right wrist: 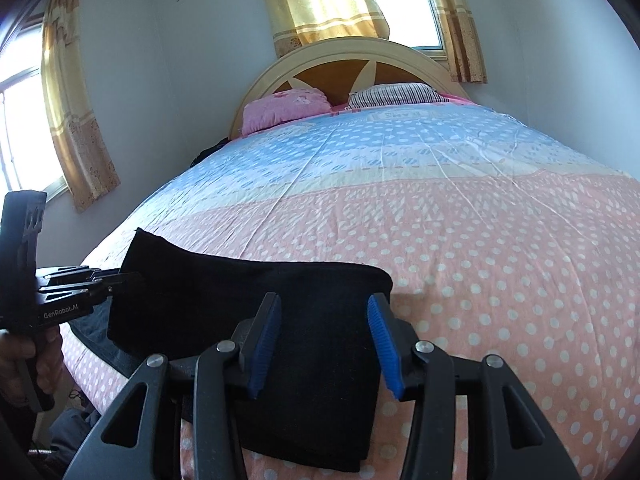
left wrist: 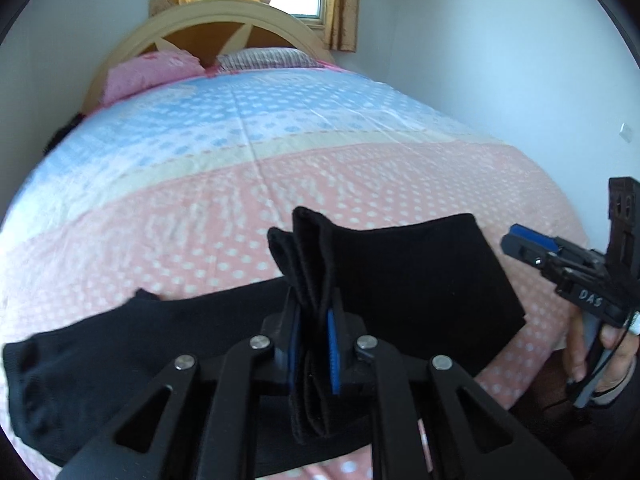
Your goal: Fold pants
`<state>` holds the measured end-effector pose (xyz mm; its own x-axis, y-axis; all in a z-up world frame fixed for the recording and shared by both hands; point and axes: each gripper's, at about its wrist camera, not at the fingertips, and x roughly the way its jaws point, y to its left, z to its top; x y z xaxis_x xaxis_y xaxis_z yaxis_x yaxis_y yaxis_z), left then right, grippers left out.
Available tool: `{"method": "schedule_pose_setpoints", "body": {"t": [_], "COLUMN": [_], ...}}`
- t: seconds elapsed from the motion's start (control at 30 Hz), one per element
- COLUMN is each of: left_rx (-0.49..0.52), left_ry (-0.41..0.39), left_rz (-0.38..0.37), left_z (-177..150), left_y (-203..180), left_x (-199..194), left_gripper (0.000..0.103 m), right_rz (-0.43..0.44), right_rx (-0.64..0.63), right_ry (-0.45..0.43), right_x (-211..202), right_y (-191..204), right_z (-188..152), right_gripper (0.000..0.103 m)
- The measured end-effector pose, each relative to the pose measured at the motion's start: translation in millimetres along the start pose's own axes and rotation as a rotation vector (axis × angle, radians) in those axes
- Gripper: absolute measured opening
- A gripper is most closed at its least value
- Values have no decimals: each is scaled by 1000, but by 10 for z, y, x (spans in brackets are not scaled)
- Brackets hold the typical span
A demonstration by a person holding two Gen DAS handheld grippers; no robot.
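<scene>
Fold in progress. We find the black pants (left wrist: 420, 272) lying across the near edge of the bed (left wrist: 280, 168), on the pink dotted band of the cover, one part already doubled into a flat panel at the right.

Left gripper (left wrist: 310, 312): jaws clamped on a bunched, layered edge of the pants, which stands up between the blue pads and hangs out below them. Tool tilted down toward the bed, pointing toward the far headboard (left wrist: 224, 24).

Right gripper (right wrist: 324, 332): jaws partly apart, straddling the folded panel from above; the pads do not press the cloth, so nothing is held. We see it also from the left wrist view, at the right edge, in a hand (left wrist: 600, 348).

We judge the step to be lifting the pinched edge to carry it over the panel. The next move calls for a firm left grip, and the right tool steadying the panel or taking the matching edge.
</scene>
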<state>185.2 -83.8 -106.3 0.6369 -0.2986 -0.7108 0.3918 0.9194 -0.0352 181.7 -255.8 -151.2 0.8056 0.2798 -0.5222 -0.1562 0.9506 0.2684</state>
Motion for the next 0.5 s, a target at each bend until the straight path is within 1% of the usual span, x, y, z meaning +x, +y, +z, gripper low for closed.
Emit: {"method": "schedule_pose_setpoints", "body": {"t": [0.17, 0.2, 0.3, 0.4, 0.5], "left_rx": [27, 27, 15, 1, -4], "left_ry": [28, 31, 49, 59, 56], "left_rz": [87, 94, 105, 104, 103], "left_z": [-117, -125, -176, -195, -218], "left_y": [58, 81, 150, 216, 236], "left_x": [20, 45, 102, 116, 70], "left_gripper": [13, 13, 13, 13, 13], "right_rz": [57, 74, 114, 105, 123], "right_rx": [-85, -108, -175, -239, -230], "right_ry": [-5, -2, 23, 47, 38], "right_x": [-28, -29, -4, 44, 33], "right_y": [224, 280, 441, 560, 541], "right_z": [-50, -68, -139, -215, -220], "right_gripper": [47, 47, 47, 47, 47]}}
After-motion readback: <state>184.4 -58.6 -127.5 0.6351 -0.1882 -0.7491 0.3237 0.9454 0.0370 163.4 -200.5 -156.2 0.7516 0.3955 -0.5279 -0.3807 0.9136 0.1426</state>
